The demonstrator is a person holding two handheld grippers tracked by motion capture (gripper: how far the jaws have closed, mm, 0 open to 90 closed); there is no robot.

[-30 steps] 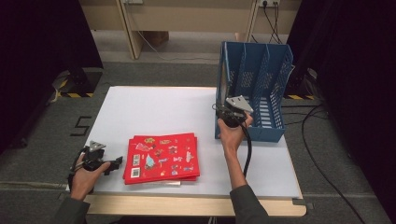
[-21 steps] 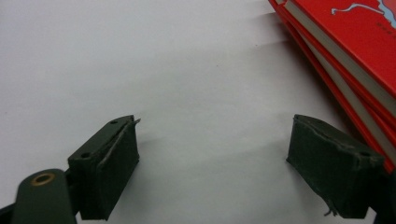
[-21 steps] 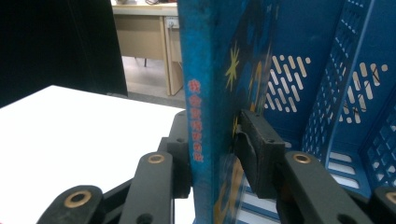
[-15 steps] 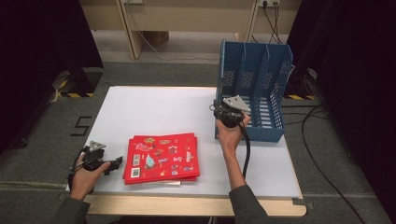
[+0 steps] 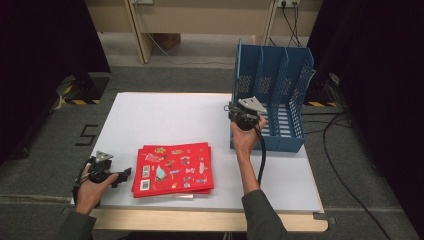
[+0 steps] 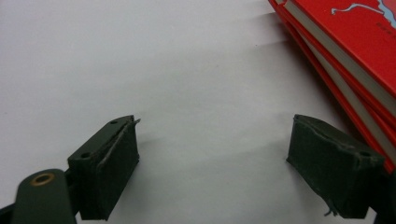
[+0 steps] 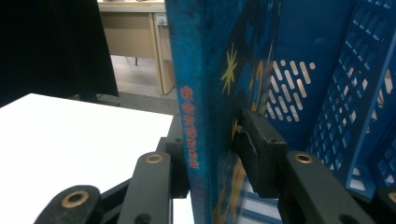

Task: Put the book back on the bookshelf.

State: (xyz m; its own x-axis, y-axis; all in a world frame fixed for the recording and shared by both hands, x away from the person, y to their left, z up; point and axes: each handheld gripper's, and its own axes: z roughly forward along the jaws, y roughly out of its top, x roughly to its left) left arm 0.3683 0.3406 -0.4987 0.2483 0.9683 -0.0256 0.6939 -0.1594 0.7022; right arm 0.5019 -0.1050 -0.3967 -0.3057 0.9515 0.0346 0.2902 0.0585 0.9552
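Gripping a blue book (image 7: 205, 93), right gripper (image 5: 243, 116) has its jaws clamped on it, one pad on each cover, spine with red lettering facing the camera in the right gripper view. Book stands upright at the front-left corner of the blue file rack (image 5: 292, 95), at the rack's leftmost slot; whether its bottom edge rests on the rack floor can't be told. Jaws have just been closing slightly, book between them. Right hand (image 5: 245, 137) sits just in front of the rack, cable trailing down toward the table edge.

Red books (image 5: 174, 169), stacked flat with sticker-like pictures on the top cover, lie on the white table (image 5: 165, 117) well to the left of the rack and nearer the person.

Left gripper (image 5: 112, 175) rests low on the table further left from the rack, just beside the red stack's left edge. Jaws wide apart, nothing between them, bare table under them; red book edges (image 6: 345, 60) close beside one pad (image 6: 334, 163) without clear contact.
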